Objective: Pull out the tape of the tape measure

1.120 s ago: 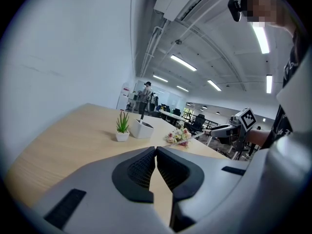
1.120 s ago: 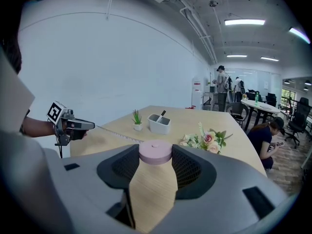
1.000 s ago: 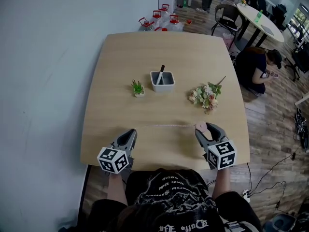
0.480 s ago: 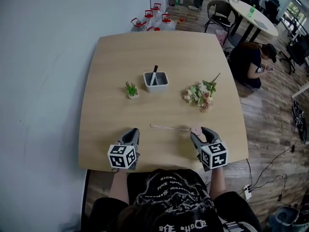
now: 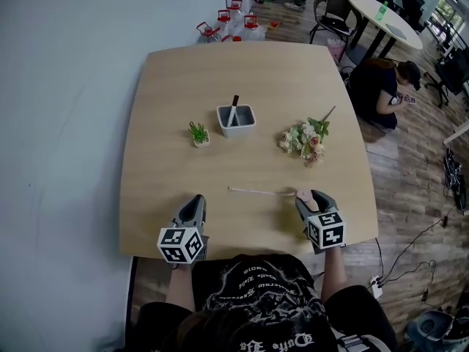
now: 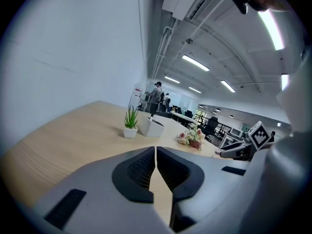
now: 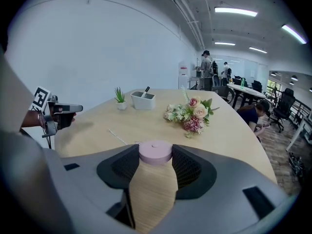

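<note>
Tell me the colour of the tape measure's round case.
The case is pale pink; the right gripper view shows it best.

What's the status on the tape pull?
Left gripper shut, empty. Right gripper clamped on pink tape measure. Tape partly out, flat on table, free end loose. Nothing blocking.

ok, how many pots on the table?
2: a small plant pot left of centre, and a square pot just right of it, holding a dark stick. None look hidden.
</note>
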`<act>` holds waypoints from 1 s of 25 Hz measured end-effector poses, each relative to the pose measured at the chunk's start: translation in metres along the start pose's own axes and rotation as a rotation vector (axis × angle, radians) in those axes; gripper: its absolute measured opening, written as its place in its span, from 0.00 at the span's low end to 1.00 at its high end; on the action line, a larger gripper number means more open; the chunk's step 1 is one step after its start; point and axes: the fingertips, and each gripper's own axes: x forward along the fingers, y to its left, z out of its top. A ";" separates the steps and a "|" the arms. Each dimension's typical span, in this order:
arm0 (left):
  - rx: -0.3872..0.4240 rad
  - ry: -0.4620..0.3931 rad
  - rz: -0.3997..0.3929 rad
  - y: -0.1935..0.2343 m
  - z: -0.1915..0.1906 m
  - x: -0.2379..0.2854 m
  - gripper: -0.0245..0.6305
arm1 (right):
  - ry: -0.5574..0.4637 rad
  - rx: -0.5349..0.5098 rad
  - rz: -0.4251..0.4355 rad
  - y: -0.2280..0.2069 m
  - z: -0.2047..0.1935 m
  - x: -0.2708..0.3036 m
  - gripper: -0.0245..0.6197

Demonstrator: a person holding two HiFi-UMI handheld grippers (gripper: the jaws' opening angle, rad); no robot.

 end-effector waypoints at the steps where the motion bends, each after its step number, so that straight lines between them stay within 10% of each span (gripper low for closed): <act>1: 0.000 -0.008 -0.001 0.000 0.002 -0.004 0.06 | 0.008 0.002 0.000 -0.002 -0.004 0.003 0.39; 25: 0.034 -0.021 0.060 0.004 0.008 -0.035 0.06 | 0.119 0.079 -0.083 -0.070 -0.062 0.028 0.49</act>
